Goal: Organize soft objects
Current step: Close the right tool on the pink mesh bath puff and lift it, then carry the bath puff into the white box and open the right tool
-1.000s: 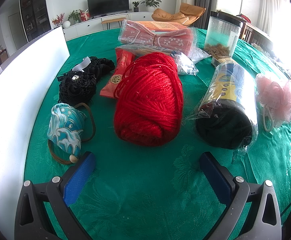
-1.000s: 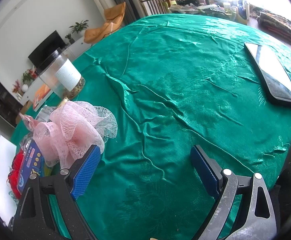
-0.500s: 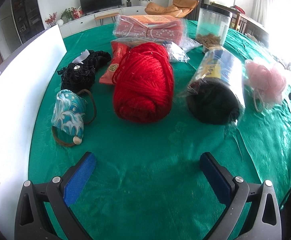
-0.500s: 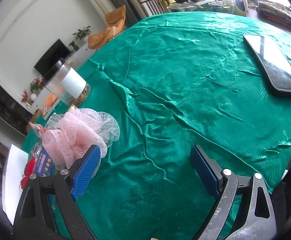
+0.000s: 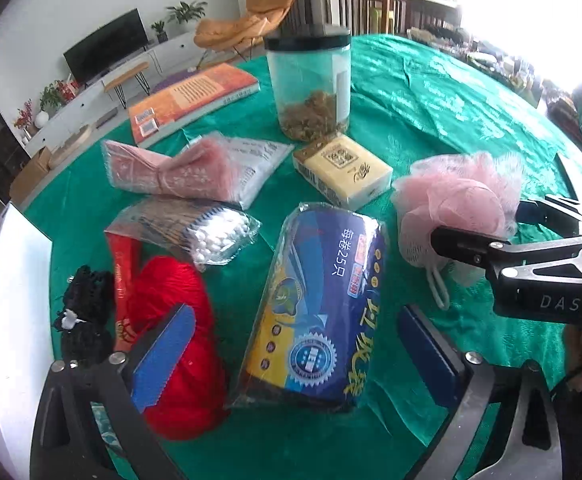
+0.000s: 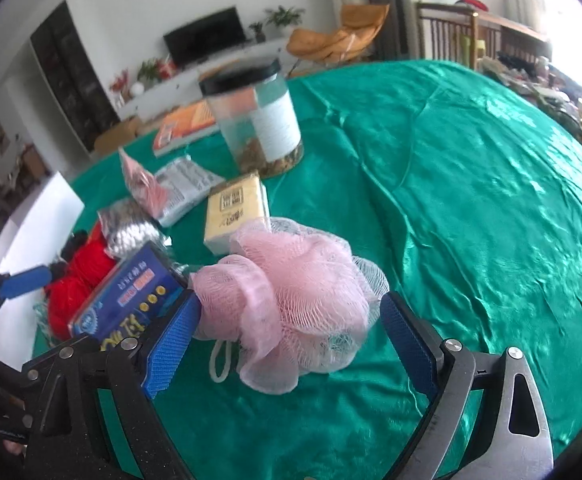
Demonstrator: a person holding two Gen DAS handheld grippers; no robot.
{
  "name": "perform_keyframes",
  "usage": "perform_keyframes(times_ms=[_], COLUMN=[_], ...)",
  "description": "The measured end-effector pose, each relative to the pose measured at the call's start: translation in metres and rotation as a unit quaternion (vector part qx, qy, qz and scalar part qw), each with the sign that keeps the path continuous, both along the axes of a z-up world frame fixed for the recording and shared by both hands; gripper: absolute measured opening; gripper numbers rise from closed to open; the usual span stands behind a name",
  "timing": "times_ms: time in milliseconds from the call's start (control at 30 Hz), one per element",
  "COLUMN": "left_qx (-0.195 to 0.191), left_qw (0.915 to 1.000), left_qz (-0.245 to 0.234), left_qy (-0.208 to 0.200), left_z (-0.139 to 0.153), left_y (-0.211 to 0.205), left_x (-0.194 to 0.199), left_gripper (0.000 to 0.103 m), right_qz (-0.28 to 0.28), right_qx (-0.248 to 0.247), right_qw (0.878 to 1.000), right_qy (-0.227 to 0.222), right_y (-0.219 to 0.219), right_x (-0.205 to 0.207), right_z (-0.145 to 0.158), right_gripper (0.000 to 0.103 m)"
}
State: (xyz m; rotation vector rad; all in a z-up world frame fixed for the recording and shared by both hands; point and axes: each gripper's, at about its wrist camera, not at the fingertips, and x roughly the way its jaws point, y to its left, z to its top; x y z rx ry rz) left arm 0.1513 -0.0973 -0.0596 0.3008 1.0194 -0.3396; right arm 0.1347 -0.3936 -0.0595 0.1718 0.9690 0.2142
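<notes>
A pink mesh bath pouf (image 6: 291, 300) lies on the green tablecloth between the open fingers of my right gripper (image 6: 291, 344); it also shows in the left wrist view (image 5: 457, 204). My left gripper (image 5: 295, 352) is open, straddling a blue and yellow plastic-wrapped roll (image 5: 319, 312). A red yarn ball (image 5: 179, 344) lies against its left finger. A black lace scrunchie (image 5: 87, 320) lies left of the yarn. The right gripper (image 5: 491, 224) shows at the right of the left wrist view.
A clear jar with a black lid (image 5: 311, 84), a yellow soap box (image 5: 343, 168), a pink packaged cloth (image 5: 183, 170), a cotton swab pack (image 5: 195, 232) and an orange book (image 5: 195, 100) sit behind. A white board (image 5: 7, 320) stands at the left.
My left gripper swung right and forward, from the yarn to over the wrapped roll. My right gripper turned left and moved around the pink pouf.
</notes>
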Motion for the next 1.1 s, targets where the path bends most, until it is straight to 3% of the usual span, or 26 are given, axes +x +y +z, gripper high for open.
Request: perform_keyframes(times_ms=[33,67,133,167,233,367,467,600,733,833,933,1000,1033,1067,1100], left_qx=[0.0,-0.008,-0.032,-0.034,-0.054,-0.138,-0.196,-0.232,-0.198,-0.132,-0.092,-0.055,-0.038,-0.028,-0.029], left_qw=[0.9999,0.9996,0.9984,0.9986,0.9978,0.989,0.9789,0.9672,0.9608,0.9524,0.938,0.9249,0.9164,0.9081,0.9031], left_qz=[0.001,-0.002,-0.005,0.001,0.012,0.039,0.057,0.099,0.173,0.247,0.313,0.361,0.384,0.402,0.41], left_qy=[0.013,0.027,0.047,0.041,0.037,0.035,0.015,-0.032,-0.088,-0.12,-0.118,-0.107,-0.108,-0.114,-0.123], left_z=[-0.006,-0.01,-0.013,-0.012,-0.007,0.019,0.053,0.1,0.136,0.145,0.134,0.119,0.112,0.107,0.105], left_y=[-0.002,-0.003,-0.004,-0.005,-0.001,0.024,0.058,0.131,0.224,0.291,0.348,0.373,0.381,0.387,0.388], left_x=[0.003,0.005,0.007,0.005,0.002,-0.018,-0.041,-0.077,-0.113,-0.14,-0.16,-0.167,-0.171,-0.176,-0.18], left_gripper=[0.085,0.078,0.06,0.056,0.054,0.053,0.053,0.053,0.054,0.054,0.055,0.063,0.077,0.086,0.087], right_qz=[0.01,0.009,-0.014,-0.027,-0.055,-0.095,-0.082,-0.007,0.108,0.206,0.292,0.331,0.348,0.353,0.349], right_qx=[-0.003,-0.006,0.008,0.01,0.01,-0.005,-0.002,0.013,0.081,0.133,0.159,0.166,0.168,0.163,0.154], right_qw=[1.0,1.0,1.0,0.999,0.998,0.995,0.996,0.998,0.988,0.966,0.94,0.927,0.921,0.921,0.924], right_qy=[0.014,0.02,0.017,0.014,0.007,0.004,-0.018,-0.055,-0.076,-0.08,-0.068,-0.055,-0.043,-0.031,-0.025], right_y=[-0.001,-0.006,-0.025,-0.033,-0.051,-0.07,-0.065,-0.003,0.09,0.171,0.249,0.291,0.308,0.319,0.325], right_x=[0.006,0.008,0.007,0.005,-0.001,-0.019,-0.029,-0.043,-0.062,-0.08,-0.096,-0.102,-0.103,-0.101,-0.1], right_z=[-0.004,-0.006,-0.001,0.002,0.01,0.026,0.052,0.098,0.138,0.162,0.172,0.17,0.165,0.16,0.155], right_gripper=[0.076,0.029,0.03,0.03,0.03,0.03,0.03,0.03,0.03,0.03,0.032,0.046,0.076,0.088,0.087])
